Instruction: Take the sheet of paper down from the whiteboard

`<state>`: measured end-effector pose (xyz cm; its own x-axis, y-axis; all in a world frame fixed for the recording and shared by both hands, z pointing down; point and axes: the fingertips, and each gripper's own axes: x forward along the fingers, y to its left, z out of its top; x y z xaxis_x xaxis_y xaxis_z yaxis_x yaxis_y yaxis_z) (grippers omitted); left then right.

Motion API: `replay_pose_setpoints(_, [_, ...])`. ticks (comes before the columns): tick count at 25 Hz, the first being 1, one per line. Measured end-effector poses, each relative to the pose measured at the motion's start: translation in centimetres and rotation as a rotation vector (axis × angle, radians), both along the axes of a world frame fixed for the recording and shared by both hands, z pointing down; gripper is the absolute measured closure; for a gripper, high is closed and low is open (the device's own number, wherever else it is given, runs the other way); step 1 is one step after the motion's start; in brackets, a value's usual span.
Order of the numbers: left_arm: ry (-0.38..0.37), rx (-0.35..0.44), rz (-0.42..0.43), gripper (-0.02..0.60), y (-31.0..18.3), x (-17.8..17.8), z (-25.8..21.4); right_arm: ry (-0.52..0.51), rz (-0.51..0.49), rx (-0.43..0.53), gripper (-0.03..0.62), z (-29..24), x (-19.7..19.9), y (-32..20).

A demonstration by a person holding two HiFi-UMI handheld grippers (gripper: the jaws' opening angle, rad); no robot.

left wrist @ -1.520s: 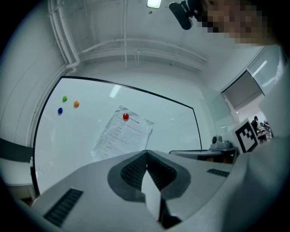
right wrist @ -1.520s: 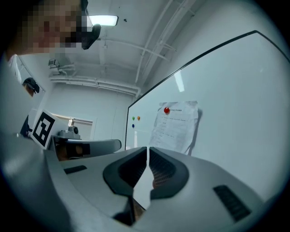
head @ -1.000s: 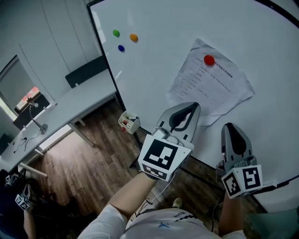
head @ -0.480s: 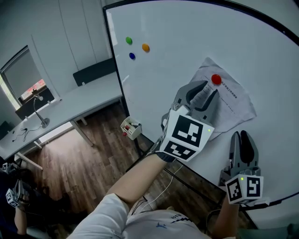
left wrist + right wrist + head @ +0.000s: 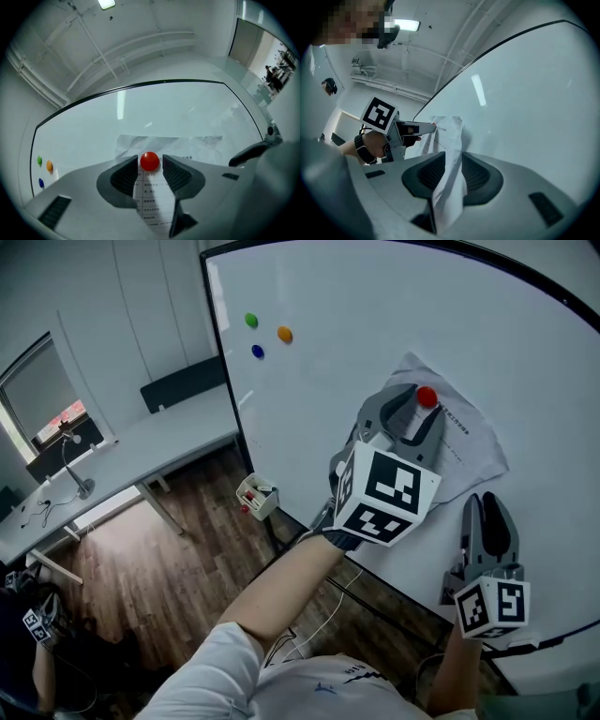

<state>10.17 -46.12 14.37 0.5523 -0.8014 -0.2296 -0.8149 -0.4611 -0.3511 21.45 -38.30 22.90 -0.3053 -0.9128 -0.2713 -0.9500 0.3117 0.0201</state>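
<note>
A crumpled printed sheet of paper (image 5: 464, 442) hangs on the whiteboard (image 5: 356, 315), pinned near its top by a red round magnet (image 5: 426, 397). My left gripper (image 5: 417, 407) is raised to the magnet. Its jaws have just been opening, and the magnet (image 5: 149, 161) sits between the pads with a thin gap on each side. Lower right, my right gripper (image 5: 489, 501) points up at the sheet's bottom edge. In the right gripper view the paper (image 5: 447, 131) runs down between the pads (image 5: 476, 173), which pinch it.
Green (image 5: 250, 321), orange (image 5: 284, 334) and blue (image 5: 257, 351) magnets sit at the board's upper left. A long white desk (image 5: 141, 446) stands to the left, with a small white box (image 5: 255, 493) on the wooden floor by the board's foot. Someone sits at the lower left (image 5: 37, 634).
My left gripper rose from below the sheet up to the red magnet and its jaws opened around it. My right gripper shifted slightly up to the sheet's lower edge.
</note>
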Motion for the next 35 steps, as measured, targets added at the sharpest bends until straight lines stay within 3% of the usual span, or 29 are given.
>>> replay_pose_setpoints(25, [0.043,0.049,0.025,0.446,-0.1,-0.3,-0.4,0.004,0.045,0.092,0.496,-2.9,0.2,-1.2])
replay_pose_setpoints(30, [0.048,0.046,0.025,0.448,-0.2,-0.3,-0.7,-0.003,0.049,0.087,0.573,-3.4,0.3,-1.5])
replay_pose_setpoints(35, [0.051,0.035,0.038,0.448,-0.4,-0.4,-0.3,-0.041,0.031,0.091,0.580,-3.3,0.5,-1.3])
